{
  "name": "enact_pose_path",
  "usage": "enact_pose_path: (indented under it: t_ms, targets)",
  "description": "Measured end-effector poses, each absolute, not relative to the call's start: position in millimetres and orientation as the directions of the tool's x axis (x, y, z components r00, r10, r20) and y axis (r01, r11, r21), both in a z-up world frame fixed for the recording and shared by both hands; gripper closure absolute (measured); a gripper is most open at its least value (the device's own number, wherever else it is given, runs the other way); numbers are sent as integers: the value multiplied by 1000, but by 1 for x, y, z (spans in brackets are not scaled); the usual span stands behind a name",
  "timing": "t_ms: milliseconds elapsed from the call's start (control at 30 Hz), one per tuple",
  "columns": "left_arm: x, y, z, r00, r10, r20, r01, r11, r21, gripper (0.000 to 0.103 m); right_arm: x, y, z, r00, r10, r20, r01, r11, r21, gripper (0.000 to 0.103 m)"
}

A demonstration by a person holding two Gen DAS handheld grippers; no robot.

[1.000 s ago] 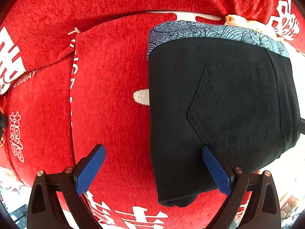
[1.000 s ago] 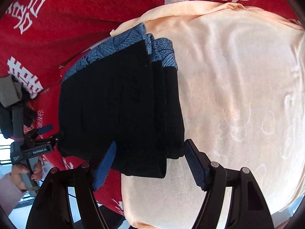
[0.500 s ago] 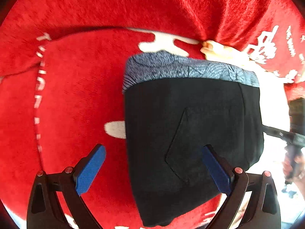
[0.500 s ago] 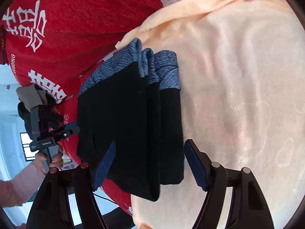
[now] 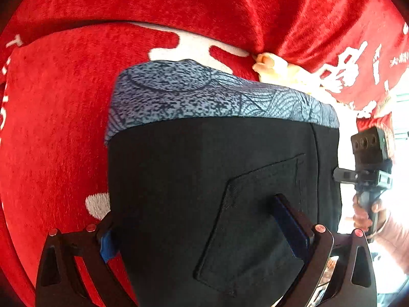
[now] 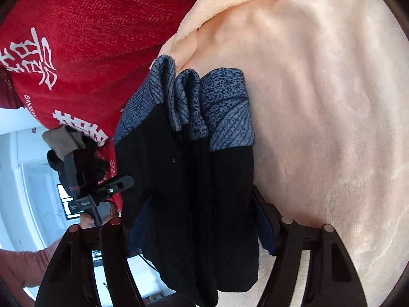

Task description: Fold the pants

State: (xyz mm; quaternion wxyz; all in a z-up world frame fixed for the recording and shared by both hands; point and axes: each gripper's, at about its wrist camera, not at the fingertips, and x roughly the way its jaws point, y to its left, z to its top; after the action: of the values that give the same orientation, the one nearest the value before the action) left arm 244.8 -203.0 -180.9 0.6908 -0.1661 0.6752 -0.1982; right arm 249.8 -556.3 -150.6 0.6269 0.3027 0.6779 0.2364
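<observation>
Both fisheye views look forward along their own fingers, very close to the folded black pants (image 5: 204,184), which fill most of each frame. The left wrist view faces the red blanket (image 5: 51,128); the right faces a peach towel (image 6: 319,102). Each catches the opposite hand-held gripper at its edge.

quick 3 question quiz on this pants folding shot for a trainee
1. True or false: the folded pants have a patterned grey-blue waistband.
2. The right hand-held gripper view shows the pants partly on which cloth? A) peach cloth B) green C) striped
3. Which feature lies near the left hand-held gripper?

Key: 1 true; 2 A; 3 a stitched back pocket.
</observation>
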Motion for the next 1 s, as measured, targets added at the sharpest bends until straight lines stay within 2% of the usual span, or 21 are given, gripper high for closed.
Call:
enact_pose_path:
  t_ms: [67,133,233,300,367,533,767,900,1000]
  targets:
    - [243,-203,-177,25,-493,-870,37,870,-492,9,248,-556,-148,-29,696,-718,119,715,689,37]
    - [241,-207,-169,47,-480,-876,44,877,-478,23,249,-556,-143,-33,696,-717,128,714,688,46]
    - [235,-210,-151,79,-443,-893,59,896,-439,37,247,-551,-130,-24,689,-724,104,722,684,53]
    - [229,-203,-141,98,-451,-887,58,893,-447,40,242,-550,-119,-10,701,-713,111,709,696,56]
    - [222,-195,-129,104,-462,-881,55,887,-459,40,236,-545,-106,-2,718,-696,115,691,714,59]
    - [198,-163,-99,120,-478,-870,65,879,-473,40,202,-515,-75,26,740,-672,91,668,739,59]
    - [156,-109,-78,115,-411,-905,84,911,-403,40,147,-454,-80,49,763,-644,152,632,760,59]
    - [133,-81,-94,115,-375,-920,60,927,-370,40,130,-426,-99,26,752,-659,152,648,746,59]
    - [122,-65,-136,94,-300,-949,19,954,-300,34,127,-410,-123,-32,693,-721,160,715,680,59]
